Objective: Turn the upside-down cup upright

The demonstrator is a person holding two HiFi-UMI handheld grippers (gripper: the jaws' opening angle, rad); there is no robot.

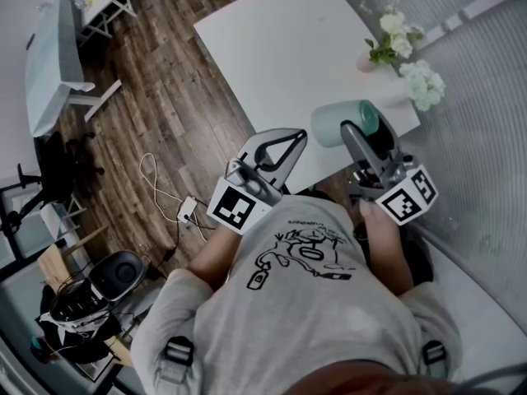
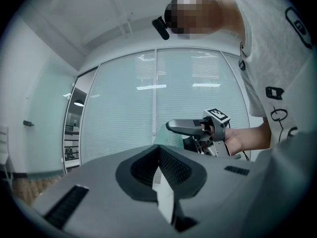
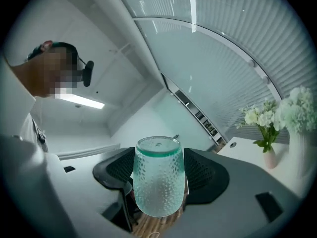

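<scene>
Pinching the pale green dimpled glass cup (image 3: 158, 182) across its body, the right gripper (image 1: 356, 132) holds it aloft over the near edge of the white table (image 1: 280, 48). The cup's long axis lies roughly level, crosswise to the jaws, so righting it likely needs more wrist roll. The left gripper (image 1: 290, 141), just beside, is pressed together and empty.

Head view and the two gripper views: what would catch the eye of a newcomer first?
The pale green dimpled cup stands out most: the right gripper has its fingers closed on it, and it lies sideways over the near edge of the white table. Next come the white flowers at the table's right edge. The left gripper hangs beside the right one, shut and empty.
</scene>
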